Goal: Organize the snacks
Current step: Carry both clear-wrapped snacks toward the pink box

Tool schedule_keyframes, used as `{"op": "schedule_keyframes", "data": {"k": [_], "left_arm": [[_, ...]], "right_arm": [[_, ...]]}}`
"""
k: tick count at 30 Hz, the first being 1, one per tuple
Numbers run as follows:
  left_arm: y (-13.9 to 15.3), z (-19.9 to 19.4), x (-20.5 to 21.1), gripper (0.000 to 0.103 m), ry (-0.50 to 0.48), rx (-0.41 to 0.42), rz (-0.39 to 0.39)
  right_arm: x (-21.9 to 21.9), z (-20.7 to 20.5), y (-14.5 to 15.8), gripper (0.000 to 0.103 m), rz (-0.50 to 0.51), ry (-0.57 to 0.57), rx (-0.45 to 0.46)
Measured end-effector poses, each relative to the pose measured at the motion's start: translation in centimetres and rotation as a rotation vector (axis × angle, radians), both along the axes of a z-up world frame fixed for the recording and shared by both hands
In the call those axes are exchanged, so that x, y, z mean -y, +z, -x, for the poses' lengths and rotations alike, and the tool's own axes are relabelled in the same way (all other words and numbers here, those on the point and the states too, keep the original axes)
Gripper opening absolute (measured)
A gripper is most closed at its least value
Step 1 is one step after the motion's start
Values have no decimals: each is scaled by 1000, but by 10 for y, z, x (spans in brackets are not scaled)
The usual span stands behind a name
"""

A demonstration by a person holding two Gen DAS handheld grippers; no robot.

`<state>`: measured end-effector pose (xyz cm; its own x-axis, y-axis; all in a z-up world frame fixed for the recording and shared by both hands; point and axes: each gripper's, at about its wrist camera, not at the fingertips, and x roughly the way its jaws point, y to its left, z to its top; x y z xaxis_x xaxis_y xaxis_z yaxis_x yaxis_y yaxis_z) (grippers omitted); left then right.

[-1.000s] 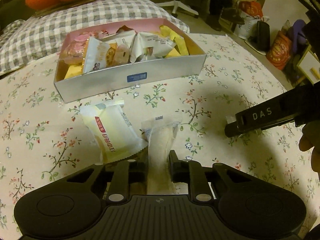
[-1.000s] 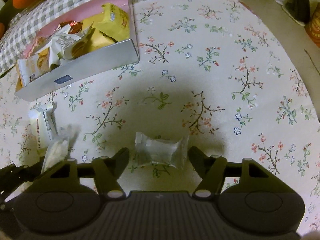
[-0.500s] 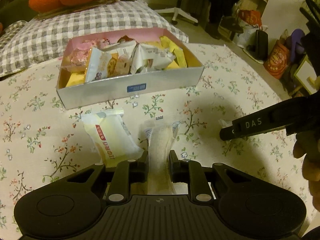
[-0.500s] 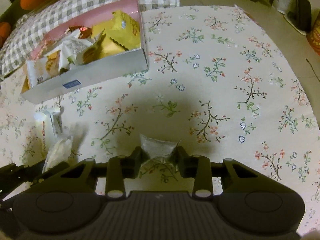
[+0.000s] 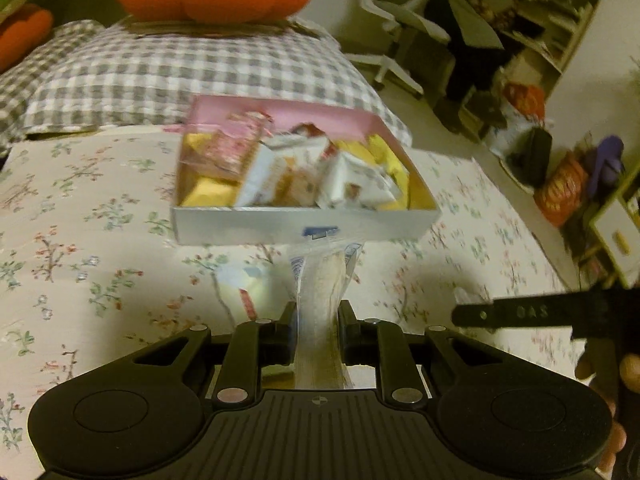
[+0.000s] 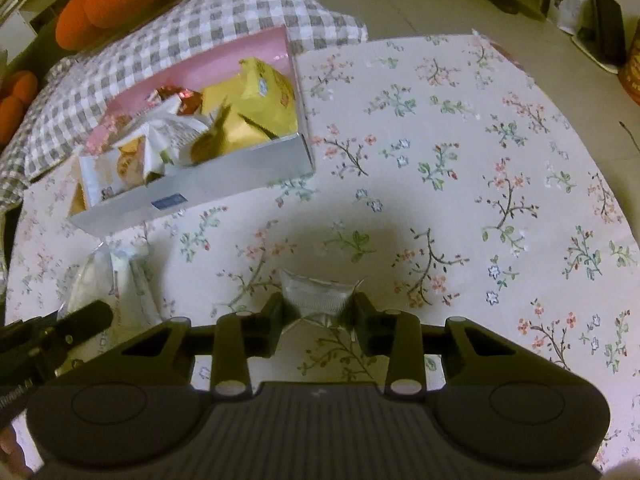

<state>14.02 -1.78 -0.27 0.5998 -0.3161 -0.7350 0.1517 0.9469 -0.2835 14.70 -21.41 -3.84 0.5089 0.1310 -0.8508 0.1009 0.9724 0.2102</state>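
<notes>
- Carrying the long clear-wrapped snack (image 5: 320, 296) clamped in our left tool (image 5: 318, 320), we aim for the box (image 5: 304, 230) at twelve o'clock; clear its near wall first;
- our right tool (image 6: 318, 312) pinches the small clear packet (image 6: 318, 294) on the floral cloth (image 6: 460, 152); lift before swinging toward eleven o'clock.

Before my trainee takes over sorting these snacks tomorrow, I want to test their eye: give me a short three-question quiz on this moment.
1. True or false: the left gripper is shut on a long clear-wrapped snack.
2. What does the right gripper hold? A) a yellow packet B) a small clear-wrapped snack C) nothing
3. Fill in: the inside of the snack box on the floral cloth is coloured ____.

Key: 1 true; 2 B; 3 pink.
</notes>
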Motion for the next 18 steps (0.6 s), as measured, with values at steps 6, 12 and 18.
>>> {"op": "schedule_keyframes", "data": {"k": [6, 12, 18], "left_arm": [[10, -8, -28, 17, 102, 22, 46], [16, -13, -50, 17, 178, 52, 99], [20, -17, -53, 17, 194, 91, 137]], "right_arm": [[4, 0, 7, 33, -36, -14, 42], [9, -3, 10, 33, -61, -37, 54], [9, -5, 13, 33, -86, -41, 72]]}}
